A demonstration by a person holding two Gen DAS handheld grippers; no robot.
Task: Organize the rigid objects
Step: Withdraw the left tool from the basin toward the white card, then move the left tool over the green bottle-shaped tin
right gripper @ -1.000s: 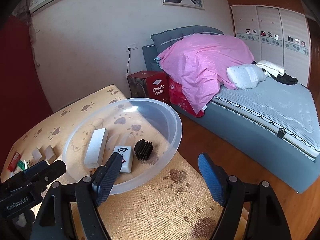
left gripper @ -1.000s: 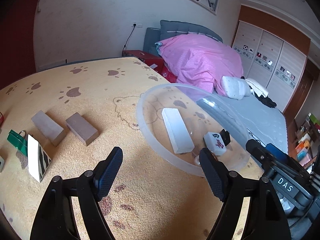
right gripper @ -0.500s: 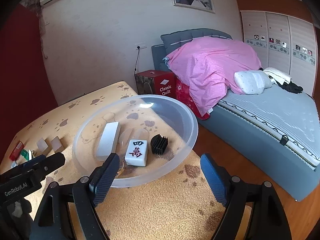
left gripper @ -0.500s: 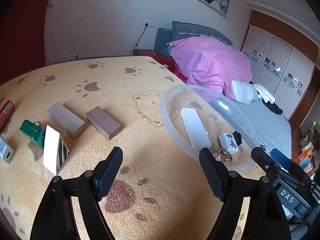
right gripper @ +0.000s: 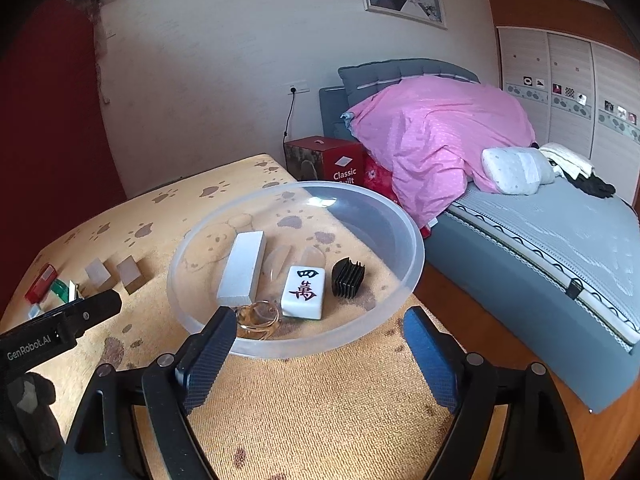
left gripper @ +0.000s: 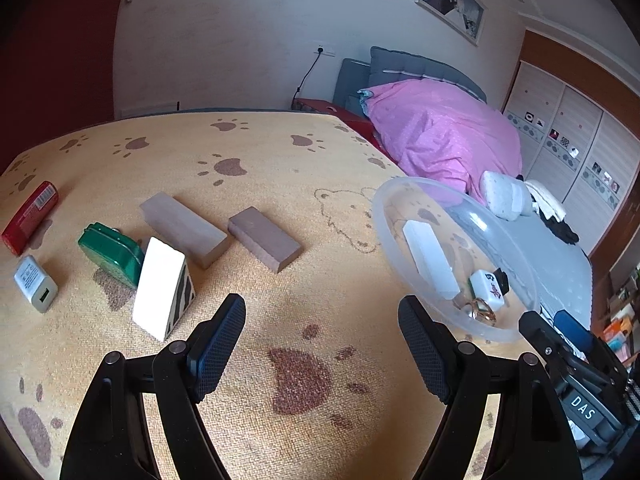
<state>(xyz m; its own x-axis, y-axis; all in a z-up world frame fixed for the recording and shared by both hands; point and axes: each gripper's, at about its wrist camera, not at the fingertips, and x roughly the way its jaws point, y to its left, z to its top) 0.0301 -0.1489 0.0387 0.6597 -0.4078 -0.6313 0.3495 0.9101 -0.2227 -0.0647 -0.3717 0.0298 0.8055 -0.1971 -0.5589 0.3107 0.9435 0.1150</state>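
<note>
a: the counter has a yellow paw-print cloth. where are the blocks?
b: two brown blocks lie ahead-left of the left hand-held gripper, long sides slanting. it's open, empty, nearer than the right.

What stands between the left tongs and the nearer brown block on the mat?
Nothing visible does. Bare mat lies between the open left tongs and the brown block; the white wedge sits off to one side.

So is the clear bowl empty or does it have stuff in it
Not empty. The bowl holds a white block, a mahjong tile, a black finned piece and a gold ring.
</note>
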